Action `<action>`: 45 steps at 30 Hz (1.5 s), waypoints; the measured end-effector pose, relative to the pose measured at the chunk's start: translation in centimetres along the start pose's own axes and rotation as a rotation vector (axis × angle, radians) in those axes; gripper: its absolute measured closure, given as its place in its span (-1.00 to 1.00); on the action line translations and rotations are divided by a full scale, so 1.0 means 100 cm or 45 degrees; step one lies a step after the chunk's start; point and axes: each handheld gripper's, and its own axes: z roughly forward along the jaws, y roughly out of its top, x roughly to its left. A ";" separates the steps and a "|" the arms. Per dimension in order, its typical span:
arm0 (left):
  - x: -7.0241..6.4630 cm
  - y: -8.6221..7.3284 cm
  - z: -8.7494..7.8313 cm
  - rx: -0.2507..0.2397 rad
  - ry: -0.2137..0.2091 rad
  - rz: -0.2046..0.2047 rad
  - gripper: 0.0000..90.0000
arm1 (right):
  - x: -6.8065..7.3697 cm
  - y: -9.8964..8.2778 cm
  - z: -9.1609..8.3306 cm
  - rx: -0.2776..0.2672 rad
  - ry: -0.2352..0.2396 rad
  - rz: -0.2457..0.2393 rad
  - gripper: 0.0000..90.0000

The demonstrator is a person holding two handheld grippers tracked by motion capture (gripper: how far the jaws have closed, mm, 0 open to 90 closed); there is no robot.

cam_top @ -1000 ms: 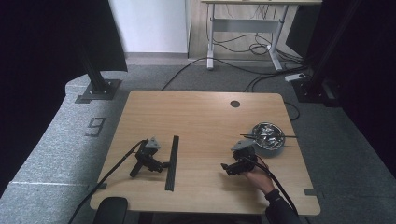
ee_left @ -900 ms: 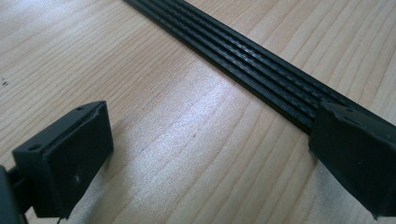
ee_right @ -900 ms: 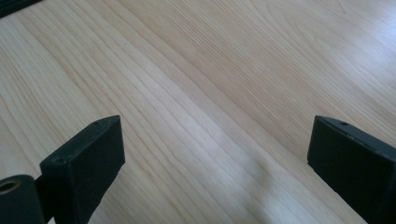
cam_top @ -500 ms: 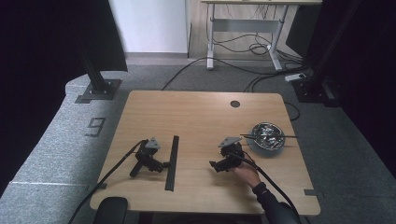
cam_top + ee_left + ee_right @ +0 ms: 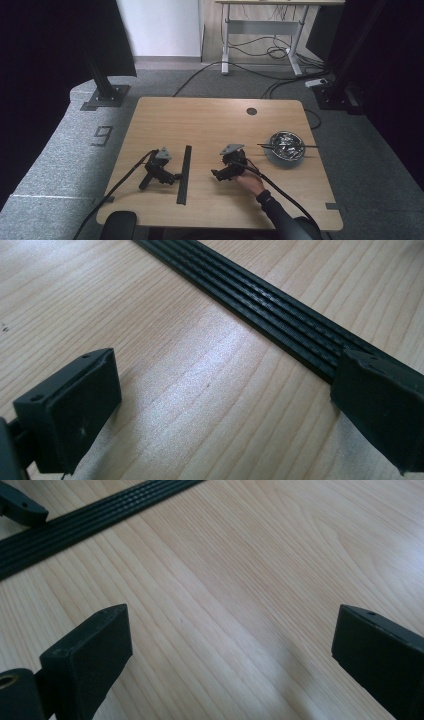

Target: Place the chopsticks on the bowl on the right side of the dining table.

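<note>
My left gripper lies on the wooden table with no hand on it, its cable trailing off the front left. In the left gripper view its jaws stand open over bare wood, the right jaw at the edge of a long black ribbed strip. That strip lies lengthwise between the two grippers. A hand from the bottom right holds my right gripper, pointing left toward the strip. Its jaws are open with nothing between them, and the strip runs across the upper left.
A grey bowl of shiny metal pieces sits at the table's right, with thin dark sticks laid across its rim. A round cable hole is near the far edge. A tip of the left gripper's jaw shows by the strip.
The hand has carried my right gripper leftward, from beside the bowl to the table's middle near the strip. The left gripper has stayed put.
</note>
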 end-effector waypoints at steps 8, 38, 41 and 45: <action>0.000 0.000 0.000 -0.001 0.000 -0.001 -1.00 | 0.011 0.013 0.016 -0.018 0.011 -0.023 -0.97; 0.000 0.000 0.000 0.002 0.000 0.003 -1.00 | 0.048 0.055 0.062 0.026 0.055 -0.081 -1.00; 0.000 0.000 0.000 0.001 0.000 0.002 -1.00 | 0.049 0.055 0.067 0.037 0.053 -0.085 -1.00; 0.000 0.000 0.000 0.001 0.000 0.001 -1.00 | 0.050 0.054 0.070 0.045 0.054 -0.078 -1.00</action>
